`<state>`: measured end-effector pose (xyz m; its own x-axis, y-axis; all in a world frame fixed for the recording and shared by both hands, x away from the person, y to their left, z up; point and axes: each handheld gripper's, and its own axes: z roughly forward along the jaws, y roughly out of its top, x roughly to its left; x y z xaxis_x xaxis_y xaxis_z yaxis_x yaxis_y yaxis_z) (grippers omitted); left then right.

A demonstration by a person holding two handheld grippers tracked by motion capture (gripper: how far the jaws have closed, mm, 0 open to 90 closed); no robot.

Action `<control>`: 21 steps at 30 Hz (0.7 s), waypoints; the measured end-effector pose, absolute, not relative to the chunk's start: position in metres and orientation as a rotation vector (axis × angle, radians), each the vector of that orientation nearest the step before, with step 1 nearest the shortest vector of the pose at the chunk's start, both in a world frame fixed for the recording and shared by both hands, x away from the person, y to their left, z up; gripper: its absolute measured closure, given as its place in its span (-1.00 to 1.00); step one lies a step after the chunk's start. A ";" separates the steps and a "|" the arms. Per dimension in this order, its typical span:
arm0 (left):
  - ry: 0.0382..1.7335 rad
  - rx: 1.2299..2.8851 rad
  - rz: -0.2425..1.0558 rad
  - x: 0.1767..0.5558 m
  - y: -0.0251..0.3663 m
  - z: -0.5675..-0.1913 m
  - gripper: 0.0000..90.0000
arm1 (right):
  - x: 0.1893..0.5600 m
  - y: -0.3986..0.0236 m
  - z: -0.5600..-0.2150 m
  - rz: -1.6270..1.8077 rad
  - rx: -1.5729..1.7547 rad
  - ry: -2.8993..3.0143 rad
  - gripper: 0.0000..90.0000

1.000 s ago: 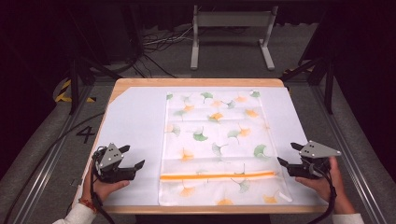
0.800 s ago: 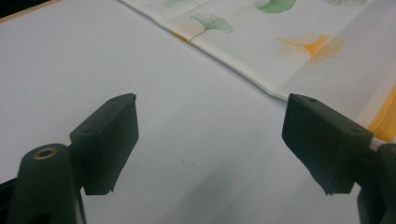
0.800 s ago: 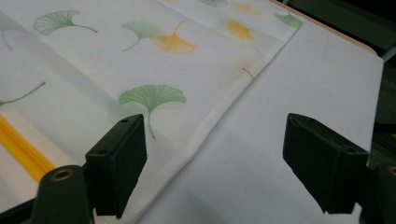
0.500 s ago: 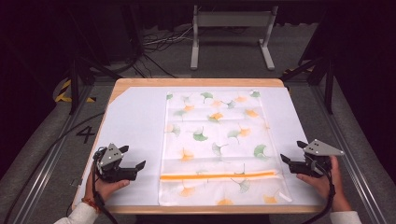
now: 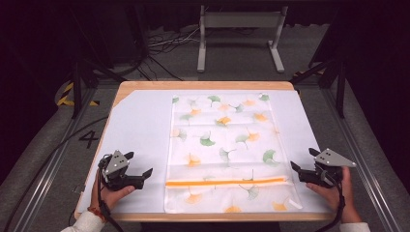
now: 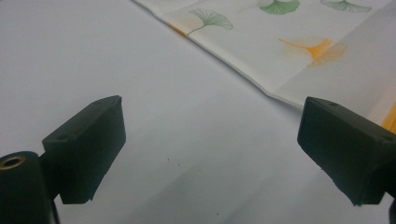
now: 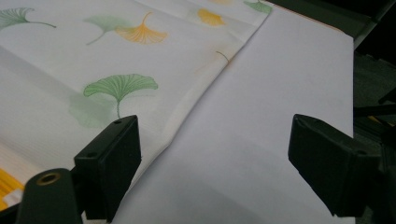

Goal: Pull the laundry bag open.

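Observation:
A white cloth [image 5: 225,145] printed with green and orange ginkgo leaves lies spread flat on the table, with an orange stripe [image 5: 227,182] across its near end. My left gripper [image 5: 139,163] is held open just left of the cloth's near left edge. In the left gripper view it [image 6: 212,121] has only the white sheet between its jaws, and the cloth's edge [image 6: 280,60] lies ahead to the right. My right gripper [image 5: 303,159] is open at the cloth's near right edge. In the right gripper view it [image 7: 215,140] hovers over that edge of the cloth [image 7: 116,56].
A white sheet [image 5: 140,130] covers the wooden table [image 5: 203,85]; its bare margins lie on both sides of the cloth. A metal stand [image 5: 240,29] and cables lie on the dark floor beyond the far edge. Rails run along both sides of the table.
The right gripper has drifted slightly to the right. The left gripper and the cloth have not moved.

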<state>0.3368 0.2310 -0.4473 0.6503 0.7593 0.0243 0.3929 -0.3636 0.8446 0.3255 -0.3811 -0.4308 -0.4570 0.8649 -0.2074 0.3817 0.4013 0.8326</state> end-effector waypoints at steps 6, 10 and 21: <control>0.889 2.004 0.529 0.338 0.228 -0.447 -0.81 | 0.324 -0.376 -0.430 0.936 1.032 2.025 -0.60; 0.891 2.002 0.534 0.339 0.227 -0.448 -0.81 | 0.324 -0.375 -0.431 0.938 1.029 2.031 -0.61; 0.885 2.005 0.533 0.340 0.229 -0.448 -0.81 | 0.326 -0.371 -0.431 0.952 1.021 2.047 -0.62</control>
<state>0.3397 0.2288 -0.4479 0.6575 0.7524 0.0388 0.3867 -0.3812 0.8398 0.3263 -0.3707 -0.4313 -0.4839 0.8454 -0.2263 0.3718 0.4327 0.8213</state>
